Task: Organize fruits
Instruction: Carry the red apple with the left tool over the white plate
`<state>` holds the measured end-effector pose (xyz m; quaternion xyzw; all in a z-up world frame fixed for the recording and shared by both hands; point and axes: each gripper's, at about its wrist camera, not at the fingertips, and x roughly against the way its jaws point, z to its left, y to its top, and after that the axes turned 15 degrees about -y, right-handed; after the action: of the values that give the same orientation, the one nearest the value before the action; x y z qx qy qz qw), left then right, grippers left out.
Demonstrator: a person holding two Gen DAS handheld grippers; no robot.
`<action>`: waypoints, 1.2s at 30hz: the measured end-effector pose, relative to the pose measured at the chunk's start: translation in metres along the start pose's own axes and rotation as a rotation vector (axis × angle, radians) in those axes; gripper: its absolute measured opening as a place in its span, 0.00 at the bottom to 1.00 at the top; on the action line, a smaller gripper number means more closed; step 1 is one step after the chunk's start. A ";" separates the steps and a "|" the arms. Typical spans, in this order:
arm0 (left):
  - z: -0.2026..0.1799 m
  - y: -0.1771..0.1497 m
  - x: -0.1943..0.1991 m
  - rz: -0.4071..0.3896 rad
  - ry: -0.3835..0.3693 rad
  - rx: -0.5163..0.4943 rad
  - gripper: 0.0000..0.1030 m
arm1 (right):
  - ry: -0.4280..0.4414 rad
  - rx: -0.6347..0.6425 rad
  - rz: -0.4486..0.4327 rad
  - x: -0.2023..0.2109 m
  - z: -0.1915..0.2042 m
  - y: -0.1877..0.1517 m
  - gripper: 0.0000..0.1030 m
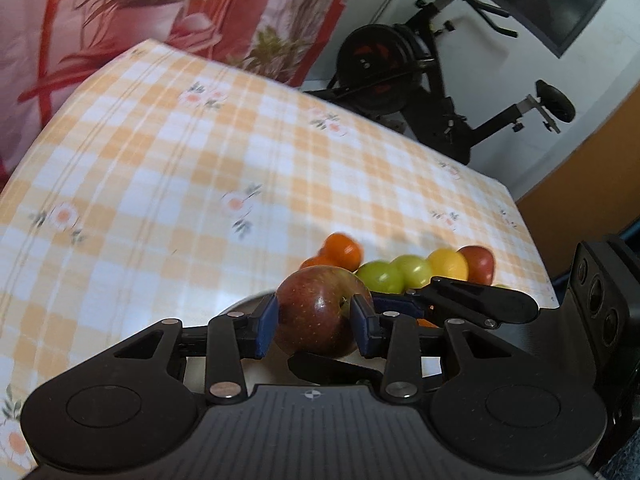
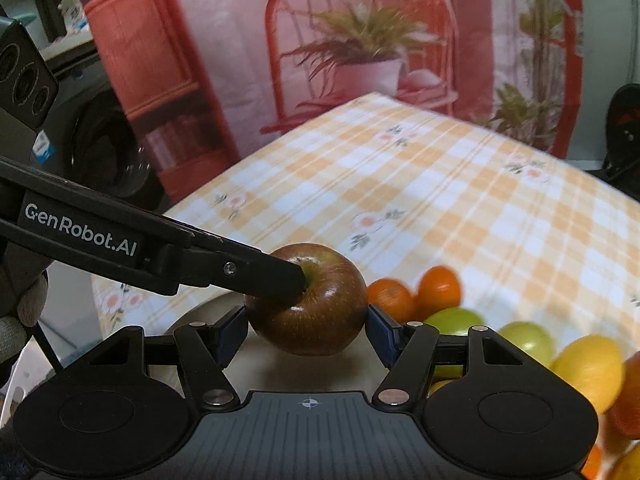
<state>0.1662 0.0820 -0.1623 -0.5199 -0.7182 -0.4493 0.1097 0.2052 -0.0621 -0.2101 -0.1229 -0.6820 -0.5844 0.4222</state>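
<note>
Gripping one dark red apple [image 2: 316, 312] from two directions, both tongs are closed on the same fruit. The right tongs [image 2: 306, 330] hold it across its width, a blue pad [image 2: 380, 332] pressed to each flank, so they stand fairly wide. The left tongs [image 1: 314, 322] hold it the other way and stand narrower. In the right wrist view one black left finger [image 2: 260, 272] reaches in from the left and ends in the stem hollow on top of the apple; its partner is hidden beneath.

The apple is up between the pads, directly over a pale round dish [image 2: 188, 316] whose rim shows just left of it and below. Whether the fruit touches the dish cannot be told.

Just right of the apple lies a cluster of other fruit: two oranges [image 2: 440, 284] nearest, then two green fruits [image 2: 528, 340], then a yellow one [image 2: 592, 368], and a red one [image 2: 630, 396] farthest right at the frame edge. All sit on the desk [image 2: 440, 200], covered in an orange-and-white check cloth with small flowers, which stretches away behind the apple.

Left of the apple, a gloved hand [image 2: 24, 308] shows at the frame edge. Far behind the apple hangs a red and pink printed curtain [image 2: 360, 40], and behind the apple to the right stands a black exercise bike [image 1: 400, 68].
</note>
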 end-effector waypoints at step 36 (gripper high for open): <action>0.024 -0.025 0.011 -0.026 0.104 0.021 0.55 | 0.047 0.082 0.015 -0.027 0.029 -0.009 0.60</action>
<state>0.1477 0.1059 -0.1829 -0.4851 -0.7229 -0.4697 0.1466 0.2034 -0.0299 -0.2345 -0.0969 -0.6944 -0.5553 0.4473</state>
